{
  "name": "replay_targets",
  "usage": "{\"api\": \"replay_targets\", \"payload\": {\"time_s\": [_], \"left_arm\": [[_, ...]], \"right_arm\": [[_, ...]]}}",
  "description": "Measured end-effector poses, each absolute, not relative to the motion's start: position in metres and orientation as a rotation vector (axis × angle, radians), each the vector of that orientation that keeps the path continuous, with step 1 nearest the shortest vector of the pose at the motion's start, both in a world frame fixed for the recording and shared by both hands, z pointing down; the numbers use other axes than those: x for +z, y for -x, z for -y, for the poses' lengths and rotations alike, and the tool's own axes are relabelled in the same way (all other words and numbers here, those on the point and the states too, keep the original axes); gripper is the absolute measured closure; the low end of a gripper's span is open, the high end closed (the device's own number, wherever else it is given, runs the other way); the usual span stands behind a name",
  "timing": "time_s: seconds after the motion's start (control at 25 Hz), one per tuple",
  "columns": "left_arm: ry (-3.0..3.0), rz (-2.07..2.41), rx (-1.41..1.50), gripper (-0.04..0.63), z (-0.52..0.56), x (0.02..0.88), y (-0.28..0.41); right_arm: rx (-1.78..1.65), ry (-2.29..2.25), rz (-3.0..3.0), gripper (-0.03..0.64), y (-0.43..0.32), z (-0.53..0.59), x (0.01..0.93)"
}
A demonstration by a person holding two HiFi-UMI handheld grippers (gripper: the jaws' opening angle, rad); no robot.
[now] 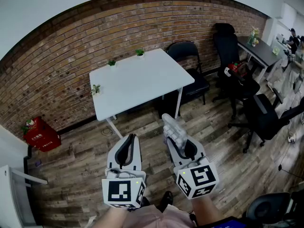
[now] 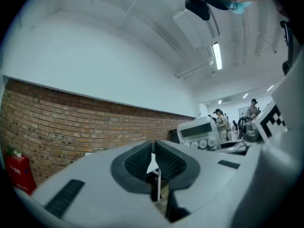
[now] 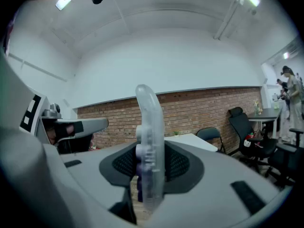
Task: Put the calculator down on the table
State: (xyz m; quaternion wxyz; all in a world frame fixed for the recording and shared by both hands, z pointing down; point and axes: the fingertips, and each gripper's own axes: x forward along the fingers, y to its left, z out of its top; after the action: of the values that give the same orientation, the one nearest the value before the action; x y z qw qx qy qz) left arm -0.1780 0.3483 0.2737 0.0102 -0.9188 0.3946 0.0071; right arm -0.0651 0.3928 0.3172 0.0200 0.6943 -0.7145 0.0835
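A pale, see-through calculator [image 1: 172,128] stands on edge between the jaws of my right gripper [image 1: 183,149], which is shut on it. In the right gripper view the calculator [image 3: 149,146] rises upright from between the dark pads, buttons facing left. The gripper holds it in the air above the wooden floor, short of the white table's [image 1: 142,77] near edge. My left gripper [image 1: 127,145] hangs beside it at the same height, its jaws shut with nothing in them [image 2: 153,164]. From the left gripper view the calculator [image 2: 202,133] shows at the right, display and round buttons facing me.
Three small potted plants [image 1: 139,52] stand along the table's far and left edges. Black chairs [image 1: 187,56] sit behind and right of the table. A red box [image 1: 42,134] lies by the brick wall at left. A dark desk [image 1: 259,49] and people are far right.
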Motion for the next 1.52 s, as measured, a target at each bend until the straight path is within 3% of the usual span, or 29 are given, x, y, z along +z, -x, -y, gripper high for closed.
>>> {"api": "replay_targets", "payload": {"time_s": [0.88, 1.52], "left_arm": [[2.841, -1.306, -0.098, 0.566, -0.338, 0.307, 0.109], [2.901, -1.351, -0.182, 0.566, -0.157, 0.354, 0.076]], "right_arm": [[0.324, -2.14, 2.277, 0.483, -0.02, -0.377, 0.337], [0.454, -2.1, 2.204, 0.483, -0.06, -0.212, 0.385]]}}
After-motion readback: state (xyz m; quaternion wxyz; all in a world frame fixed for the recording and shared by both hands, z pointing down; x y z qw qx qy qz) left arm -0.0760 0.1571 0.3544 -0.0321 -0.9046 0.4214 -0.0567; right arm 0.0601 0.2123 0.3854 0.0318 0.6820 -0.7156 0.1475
